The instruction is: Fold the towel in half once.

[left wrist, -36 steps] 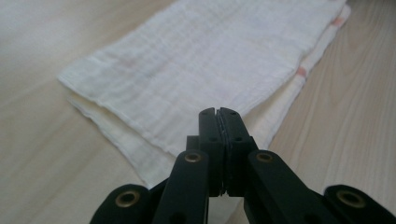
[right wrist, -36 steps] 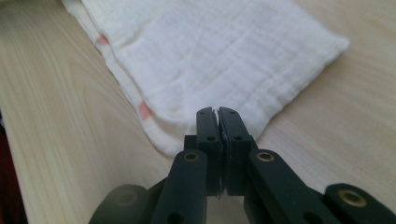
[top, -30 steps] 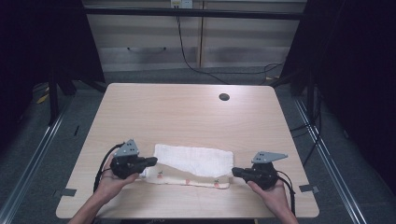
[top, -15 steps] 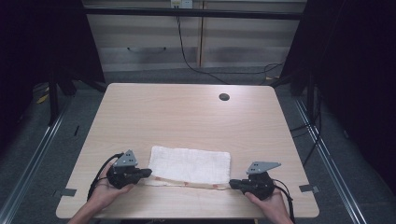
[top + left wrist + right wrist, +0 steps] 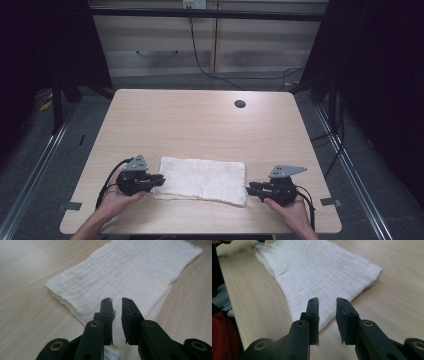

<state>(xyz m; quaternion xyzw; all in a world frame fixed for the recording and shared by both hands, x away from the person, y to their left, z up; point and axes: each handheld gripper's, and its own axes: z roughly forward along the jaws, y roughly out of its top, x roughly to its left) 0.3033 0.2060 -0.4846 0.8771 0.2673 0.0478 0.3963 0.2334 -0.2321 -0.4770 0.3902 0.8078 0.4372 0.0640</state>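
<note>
Lowered since the earlier frame, the folded white cloth [image 5: 202,180] is now lying flat near the front edge of the table [image 5: 200,125], apparently released after a fold. Both tools are sitting at its short ends: the left hand-held gripper [image 5: 159,179] and right hand-held gripper [image 5: 250,188] have just been opening, jaws slightly parted, pinching nothing.

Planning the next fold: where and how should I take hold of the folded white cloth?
Grip the folded white cloth at its two near corners, from the short ends, low and level. It lies flat with layered edges, so pinch all layers. The left gripper and right gripper sit there, their jaws just opening.
</note>
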